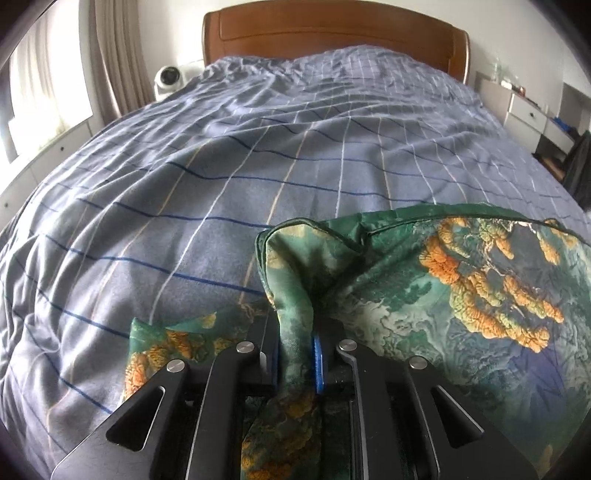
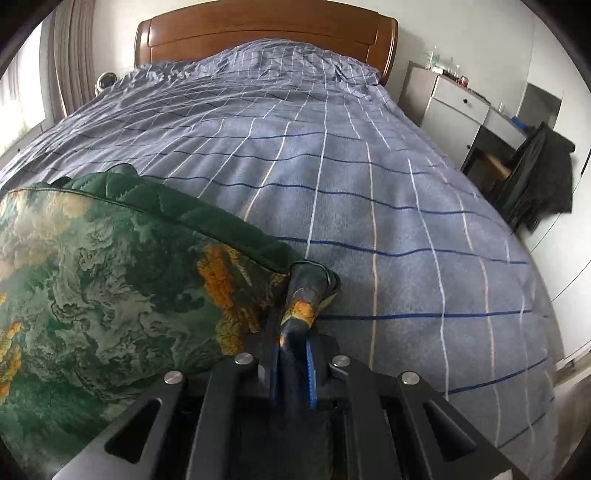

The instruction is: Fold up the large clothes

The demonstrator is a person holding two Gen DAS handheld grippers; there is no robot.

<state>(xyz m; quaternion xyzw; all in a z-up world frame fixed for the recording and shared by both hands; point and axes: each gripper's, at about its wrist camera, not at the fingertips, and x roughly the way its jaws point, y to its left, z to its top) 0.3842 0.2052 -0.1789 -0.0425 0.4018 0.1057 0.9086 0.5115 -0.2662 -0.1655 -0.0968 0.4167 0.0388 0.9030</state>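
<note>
The room around the bed is pretty busy. On the left side there's a white round camera-looking gadget next to beige pleated curtains and a bright window. On the right side sits a white-and-grey drawer cabinet with small clutter on top, plus a dark garment slumped over a chair. A glossy reddish-brown wooden headboard is at the far end. None of that is in the way; the wrinkly grey-blue bedspread with thin blue, white and tan grid lines is open ahead of both tools.

The task thing is a big silky green garment printed with orange cloud-like blobs and pale swirls, with dark green piped edging and a quilted dark green lining showing at the fold in the right wrist view. It's bunched at the near end of the bed, spanning between the two tools.

The left gripper has its black fingers with blue pads pinched tight on a gathered twist of that fabric. The right gripper is likewise clamped on a corner of it, cloth poking up between the pads.
</note>
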